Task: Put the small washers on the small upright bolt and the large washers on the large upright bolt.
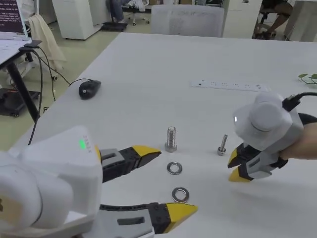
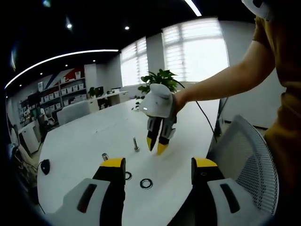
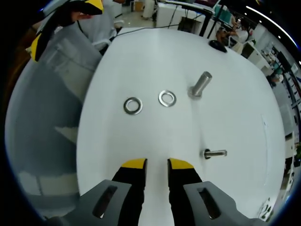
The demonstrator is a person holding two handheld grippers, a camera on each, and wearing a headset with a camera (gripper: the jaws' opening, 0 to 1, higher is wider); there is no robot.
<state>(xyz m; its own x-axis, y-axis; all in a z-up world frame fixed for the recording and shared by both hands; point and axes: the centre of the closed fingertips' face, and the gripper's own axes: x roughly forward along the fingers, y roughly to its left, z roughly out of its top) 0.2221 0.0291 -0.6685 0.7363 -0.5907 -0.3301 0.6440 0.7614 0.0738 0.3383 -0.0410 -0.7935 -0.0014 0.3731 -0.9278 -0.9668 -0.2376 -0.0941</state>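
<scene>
Two steel washers (image 1: 174, 168) (image 1: 180, 194) lie flat on the white table (image 1: 148, 74), in front of the large upright bolt (image 1: 171, 139). The small upright bolt (image 1: 222, 145) stands to its right. My left gripper (image 1: 168, 181) is open wide at the lower left, its yellow tips either side of the washers, empty. My right gripper (image 1: 235, 167) hovers just right of the small bolt, jaws only a narrow gap apart, nothing between them. The right gripper view shows both washers (image 3: 133, 105) (image 3: 167, 98), the large bolt (image 3: 201, 84) and the small bolt (image 3: 215, 153) ahead of its tips (image 3: 157, 165).
A black mouse (image 1: 89, 88) sits near the table's left edge. A white power strip (image 1: 230, 85) lies further back on the right. A grey chair (image 1: 187, 20) stands behind the far edge, and green leaves (image 1: 309, 78) show at the right.
</scene>
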